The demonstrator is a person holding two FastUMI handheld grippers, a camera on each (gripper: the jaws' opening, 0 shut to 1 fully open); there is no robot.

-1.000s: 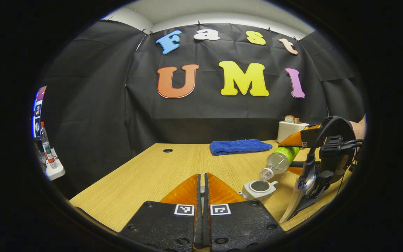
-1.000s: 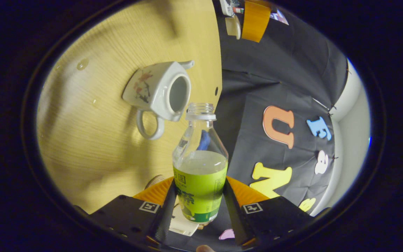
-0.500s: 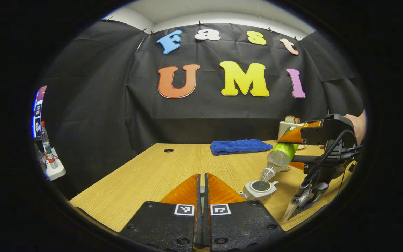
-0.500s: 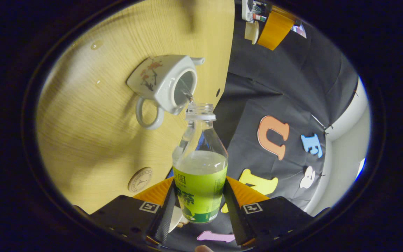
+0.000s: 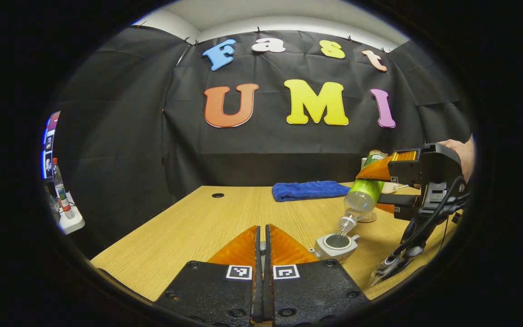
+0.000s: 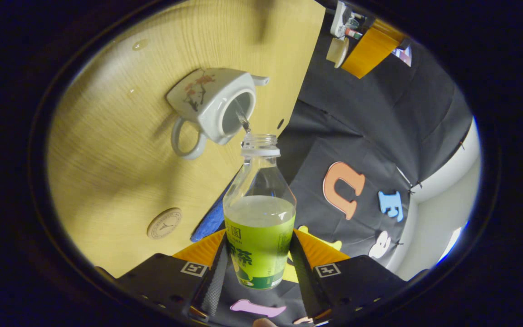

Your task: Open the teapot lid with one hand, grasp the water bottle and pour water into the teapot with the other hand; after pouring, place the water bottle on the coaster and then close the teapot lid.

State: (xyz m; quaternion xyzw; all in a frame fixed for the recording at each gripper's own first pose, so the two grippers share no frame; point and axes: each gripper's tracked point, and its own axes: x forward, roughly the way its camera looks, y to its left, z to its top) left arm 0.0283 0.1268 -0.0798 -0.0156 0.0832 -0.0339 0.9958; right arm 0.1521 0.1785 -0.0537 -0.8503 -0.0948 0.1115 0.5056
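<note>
The right gripper (image 6: 258, 261) has its jaws clamped on the labelled body of the bottle (image 6: 259, 218). Compared with a second ago, the bottle is tipped more steeply, and a thin stream of water now runs from its mouth into the open teapot (image 6: 211, 109), where before none flowed. The teapot stands near the counter's (image 5: 207, 218) right edge, the coaster (image 6: 164, 223) beside it. The left gripper (image 5: 263, 254) is unmoved, its jaws closed; what they hold cannot be seen. A blue towel (image 5: 309, 190) lies at the far edge.
</note>
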